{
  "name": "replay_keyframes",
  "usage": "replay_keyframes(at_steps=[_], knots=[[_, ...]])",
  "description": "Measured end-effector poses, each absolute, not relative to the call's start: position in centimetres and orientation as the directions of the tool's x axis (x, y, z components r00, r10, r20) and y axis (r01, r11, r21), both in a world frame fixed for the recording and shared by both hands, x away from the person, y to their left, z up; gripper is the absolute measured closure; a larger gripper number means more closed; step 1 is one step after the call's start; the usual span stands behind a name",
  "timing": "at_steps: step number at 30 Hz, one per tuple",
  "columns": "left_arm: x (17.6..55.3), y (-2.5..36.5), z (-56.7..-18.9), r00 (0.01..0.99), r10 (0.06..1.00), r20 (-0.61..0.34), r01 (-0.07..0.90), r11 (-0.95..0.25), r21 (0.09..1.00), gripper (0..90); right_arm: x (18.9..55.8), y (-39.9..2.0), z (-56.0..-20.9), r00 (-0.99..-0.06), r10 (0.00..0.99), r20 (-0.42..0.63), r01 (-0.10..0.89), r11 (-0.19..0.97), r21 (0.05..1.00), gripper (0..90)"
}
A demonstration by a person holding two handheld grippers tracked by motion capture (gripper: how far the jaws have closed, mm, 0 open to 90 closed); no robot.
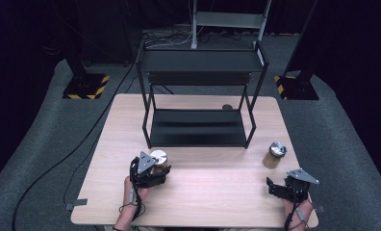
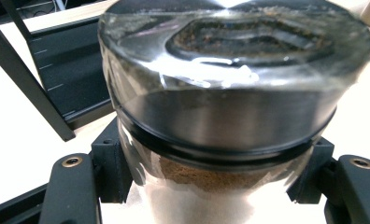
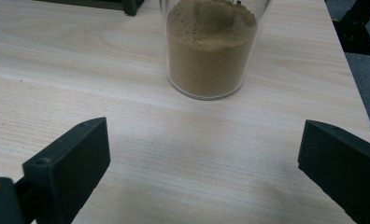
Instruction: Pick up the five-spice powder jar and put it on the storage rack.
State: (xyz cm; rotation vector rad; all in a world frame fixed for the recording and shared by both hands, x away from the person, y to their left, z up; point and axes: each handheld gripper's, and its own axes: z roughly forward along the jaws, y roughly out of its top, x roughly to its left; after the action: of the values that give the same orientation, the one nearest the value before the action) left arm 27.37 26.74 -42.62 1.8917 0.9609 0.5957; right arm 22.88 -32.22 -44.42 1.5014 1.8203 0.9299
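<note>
Where pale wood grain runs across the desk, clamped in the left claw: a clear round jar with a shiny metal lid, near the front left edge, just ahead of the black shelf. Seen up close in the left gripper view: jar pressed between black pads, brushed steel band, dark seal ring, plastic film wrinkled over the lid, brown powder inside the glass. Standing free near the right edge: a second jar, likewise lidded. Held apart behind it, touching nothing: the right claw. Plain in the right gripper view: second jar packed with fine tan powder, matte square jaw tips wide to either side, bare laminate between. From above alone: shelf's two flat tiers on thin square legs.
</note>
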Motion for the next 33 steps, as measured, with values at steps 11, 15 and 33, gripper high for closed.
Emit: replay_keyframes(at_steps=[11, 15, 33], knots=[[28.3, 26.4, -42.2, 0.585, 0.811, 0.028, 0.372, -0.299, 0.879, 31.4, 22.9, -32.3, -44.4, -0.184, 0.983, -0.012, 0.564, 0.116, 0.817, 1.2], [28.6, 26.2, -42.1, 0.590, 0.807, 0.035, 0.368, -0.307, 0.878, 31.4, 22.9, -32.3, -44.4, -0.184, 0.983, -0.011, 0.564, 0.115, 0.818, 1.2], [30.1, 25.5, -41.8, 0.593, 0.804, 0.044, 0.369, -0.320, 0.873, 31.5, 22.9, -32.3, -44.4, -0.186, 0.983, -0.011, 0.564, 0.116, 0.818, 1.2]])
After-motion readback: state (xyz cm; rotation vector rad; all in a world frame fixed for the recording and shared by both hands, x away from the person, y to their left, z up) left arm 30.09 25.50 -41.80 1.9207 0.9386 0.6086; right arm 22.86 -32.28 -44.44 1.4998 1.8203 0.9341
